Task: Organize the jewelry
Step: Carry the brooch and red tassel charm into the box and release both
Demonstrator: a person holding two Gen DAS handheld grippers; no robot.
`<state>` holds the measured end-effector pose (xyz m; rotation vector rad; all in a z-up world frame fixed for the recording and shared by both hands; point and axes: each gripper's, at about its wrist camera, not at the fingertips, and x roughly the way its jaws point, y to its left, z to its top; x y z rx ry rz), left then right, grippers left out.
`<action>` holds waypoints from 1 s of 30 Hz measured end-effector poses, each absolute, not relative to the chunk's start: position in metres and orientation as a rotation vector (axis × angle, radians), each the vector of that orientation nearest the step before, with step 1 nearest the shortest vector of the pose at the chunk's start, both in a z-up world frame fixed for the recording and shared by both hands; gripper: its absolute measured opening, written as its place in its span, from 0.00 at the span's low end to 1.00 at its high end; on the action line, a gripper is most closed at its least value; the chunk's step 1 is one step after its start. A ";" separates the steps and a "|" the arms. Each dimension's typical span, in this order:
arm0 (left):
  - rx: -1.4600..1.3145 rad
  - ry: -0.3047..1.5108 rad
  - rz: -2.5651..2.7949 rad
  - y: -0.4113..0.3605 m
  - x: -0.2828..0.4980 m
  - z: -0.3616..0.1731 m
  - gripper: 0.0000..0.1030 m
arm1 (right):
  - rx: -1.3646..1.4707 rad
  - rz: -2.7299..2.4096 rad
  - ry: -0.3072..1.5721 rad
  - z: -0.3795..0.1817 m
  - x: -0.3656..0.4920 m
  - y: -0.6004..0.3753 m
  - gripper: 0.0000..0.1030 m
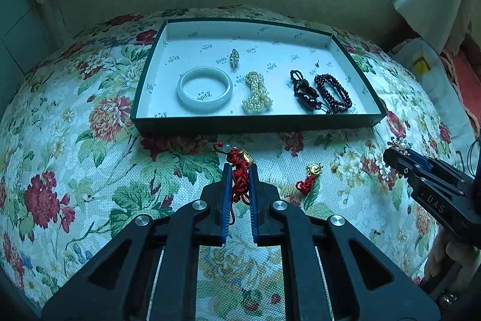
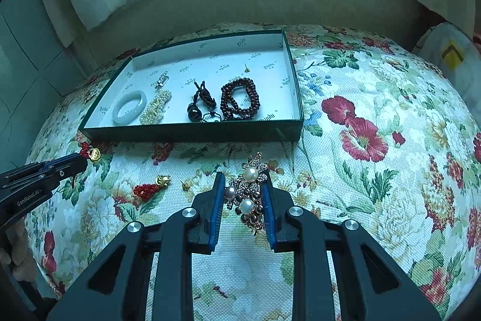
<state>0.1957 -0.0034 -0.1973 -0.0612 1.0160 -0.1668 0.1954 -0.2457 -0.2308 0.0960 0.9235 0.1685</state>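
Centrally in the left wrist view, the left hand-held gripper (image 1: 240, 170) is clamped on a red knotted cord charm (image 1: 239, 170) with a pale bead and a gold piece at its tip, held just below the tray's near wall. In the right wrist view the right hand-held gripper (image 2: 243, 185) is closed on an ornate brooch (image 2: 248, 194) of rhinestone metalwork set with round white and grey pearls. A second red knotted charm with a gold ornament (image 1: 309, 178) lies on the bed between the two grippers, with a small gold stud (image 2: 185, 185) near it.

The shallow rectangular tray (image 1: 255, 125), dark green outside and white printed paper inside, occupies the upper middle of the frame. Along its near side, left to right: a smooth milky bangle (image 1: 205, 92), a bunched strand of small pearls (image 1: 257, 94), a black corded bracelet (image 1: 303, 91), and a coiled dark red bead string (image 1: 333, 94). A small sparkling oval pin (image 1: 234, 57) lies behind the bangle.

The bedspread (image 1: 75, 140) is a woven, quilted cloth printed with red flowers and green leaves.
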 end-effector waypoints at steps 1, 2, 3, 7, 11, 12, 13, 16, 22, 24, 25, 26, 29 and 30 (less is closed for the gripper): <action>-0.063 1.008 -0.167 -0.003 0.198 -0.194 0.10 | 0.098 0.174 0.916 -0.227 0.197 -0.245 0.23; -0.065 1.000 -0.168 -0.002 0.201 -0.191 0.10 | 0.099 0.179 0.907 -0.222 0.199 -0.244 0.23; -0.069 0.992 -0.170 -0.002 0.205 -0.188 0.10 | 0.100 0.183 0.897 -0.218 0.202 -0.243 0.23; -0.071 0.950 -0.166 0.000 0.222 -0.174 0.10 | 0.097 0.198 0.853 -0.200 0.220 -0.237 0.23; -0.063 0.911 -0.159 0.002 0.247 -0.164 0.10 | 0.085 0.212 0.816 -0.186 0.243 -0.228 0.23; -0.060 0.904 -0.157 0.002 0.253 -0.163 0.10 | 0.084 0.216 0.808 -0.184 0.251 -0.225 0.23; -0.057 0.898 -0.155 0.003 0.261 -0.161 0.10 | 0.083 0.218 0.801 -0.182 0.259 -0.223 0.23; -0.048 0.885 -0.147 0.002 0.283 -0.161 0.10 | 0.074 0.225 0.782 -0.179 0.283 -0.215 0.23; -0.044 0.888 -0.120 0.005 0.327 -0.172 0.10 | 0.085 0.237 0.783 -0.187 0.330 -0.204 0.23; -0.048 0.897 -0.108 0.008 0.340 -0.179 0.10 | 0.078 0.236 0.791 -0.195 0.342 -0.200 0.23; -0.050 0.902 -0.103 0.009 0.346 -0.184 0.10 | 0.076 0.236 0.798 -0.199 0.349 -0.198 0.23; -0.050 0.908 -0.097 0.011 0.351 -0.188 0.10 | 0.074 0.236 0.810 -0.204 0.355 -0.197 0.23; -0.051 0.935 -0.084 0.014 0.366 -0.203 0.10 | 0.062 0.234 0.848 -0.221 0.372 -0.191 0.23; -0.050 0.947 -0.082 0.015 0.370 -0.209 0.10 | 0.056 0.233 0.861 -0.226 0.376 -0.189 0.23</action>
